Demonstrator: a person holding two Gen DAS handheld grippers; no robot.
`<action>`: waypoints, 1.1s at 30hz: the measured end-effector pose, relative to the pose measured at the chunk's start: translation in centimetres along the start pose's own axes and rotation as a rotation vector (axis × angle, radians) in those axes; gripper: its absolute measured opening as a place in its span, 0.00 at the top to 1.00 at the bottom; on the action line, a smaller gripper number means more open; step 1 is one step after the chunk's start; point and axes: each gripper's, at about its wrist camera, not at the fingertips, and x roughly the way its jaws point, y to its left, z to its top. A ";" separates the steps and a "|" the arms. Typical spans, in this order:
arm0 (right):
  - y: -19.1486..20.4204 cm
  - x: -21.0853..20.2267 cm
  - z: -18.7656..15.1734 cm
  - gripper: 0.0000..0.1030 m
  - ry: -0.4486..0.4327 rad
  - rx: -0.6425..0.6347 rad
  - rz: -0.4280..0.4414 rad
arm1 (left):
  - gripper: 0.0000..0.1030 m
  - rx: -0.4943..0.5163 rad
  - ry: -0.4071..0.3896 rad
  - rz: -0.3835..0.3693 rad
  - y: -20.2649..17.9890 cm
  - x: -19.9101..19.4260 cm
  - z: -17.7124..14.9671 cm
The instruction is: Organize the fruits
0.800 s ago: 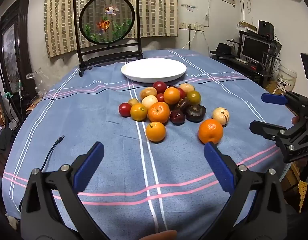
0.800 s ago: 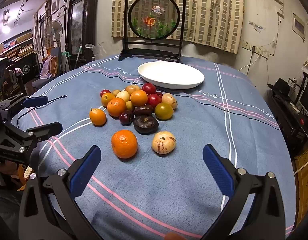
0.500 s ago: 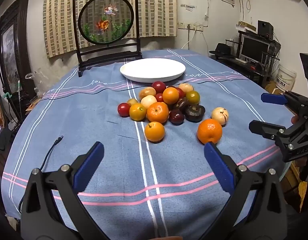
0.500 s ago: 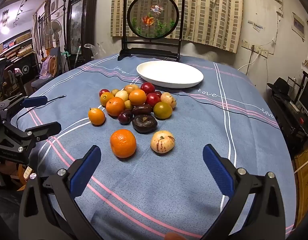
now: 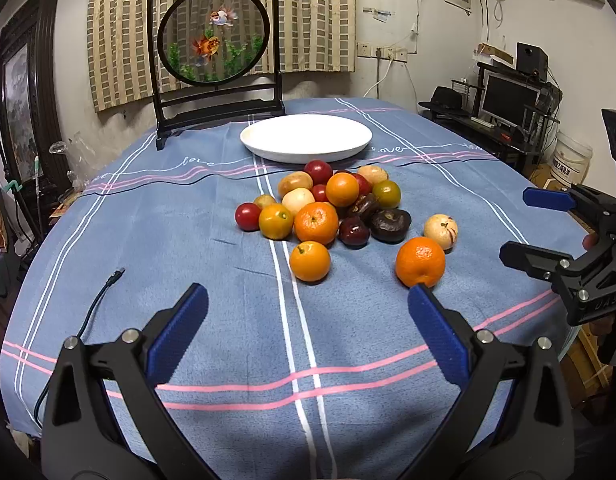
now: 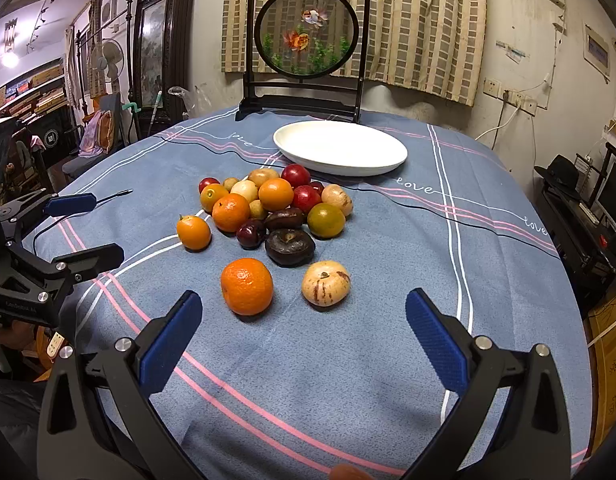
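tablecloth [image 5: 212, 320]: woven cloth, matt blue, pink + white stripes, slightly fuzzy
plate [image 5: 268, 148]: white, smooth, glossy, looks like ceramic or plastic
orange [image 6: 247, 286]: pebbled skin, slight shine
pale fruit [image 6: 325, 283]: smooth, dull, brown streaks
dark fruit [image 6: 290, 247]: wrinkled, semi-gloss
left gripper [image 5: 308, 320]: matt black plastic, blue ribbed pads, shiny metal screws
right gripper [image 6: 304, 320]: same finish
screen frame [image 5: 160, 100]: dark lacquered wood, glossy
curtain [image 6: 427, 20]: checked cloth, matt

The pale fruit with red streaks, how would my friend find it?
Start at the white plate on the blue cloth and come past the fruit pile. Two fruits sit apart nearest you: an orange and, right of it, the pale fruit, cream-skinned with dark red streaks.
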 end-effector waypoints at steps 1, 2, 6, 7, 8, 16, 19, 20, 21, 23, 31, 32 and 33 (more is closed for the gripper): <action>0.0 0.0 0.0 0.01 0.000 0.000 -0.001 | 0.02 -0.002 0.000 -0.002 0.1 0.0 0.0; 0.0 0.0 0.0 0.01 0.000 0.000 -0.001 | 0.02 -0.003 0.000 -0.004 0.1 0.0 0.0; 0.0 0.1 0.0 0.01 0.001 0.001 -0.002 | 0.02 0.000 0.002 -0.006 0.0 0.1 0.0; 0.0 0.1 -0.1 0.01 0.001 0.002 -0.002 | 0.02 0.003 0.001 -0.004 -0.1 0.1 -0.1; 0.1 0.1 0.0 0.01 0.001 0.001 -0.002 | 0.02 0.005 0.001 -0.003 -0.1 0.1 -0.1; 0.0 0.1 0.0 0.01 0.003 0.000 -0.002 | 0.02 0.008 -0.002 0.002 -0.2 0.0 -0.1; 0.0 0.2 0.0 0.01 0.003 -0.002 -0.002 | 0.02 0.005 -0.005 0.006 -0.1 0.0 -0.1; 0.1 0.1 0.0 0.01 0.004 -0.003 -0.002 | 0.02 0.004 -0.005 0.008 -0.1 0.0 -0.1; 0.1 0.1 0.0 0.01 0.004 -0.004 -0.002 | 0.02 0.003 -0.005 0.009 0.0 0.1 -0.1; 0.1 0.2 0.0 0.01 0.004 -0.005 -0.001 | 0.02 0.000 -0.003 0.009 0.0 0.1 -0.1; 0.1 0.2 0.0 0.01 0.004 -0.005 0.000 | 0.02 -0.001 -0.002 0.010 0.1 0.2 -0.1; 0.1 0.2 0.0 0.01 0.004 -0.006 0.000 | 0.02 -0.001 -0.002 0.011 0.1 0.2 -0.1; 0.1 0.2 0.0 0.01 0.005 -0.006 -0.001 | 0.02 -0.001 -0.002 0.010 0.1 0.2 -0.1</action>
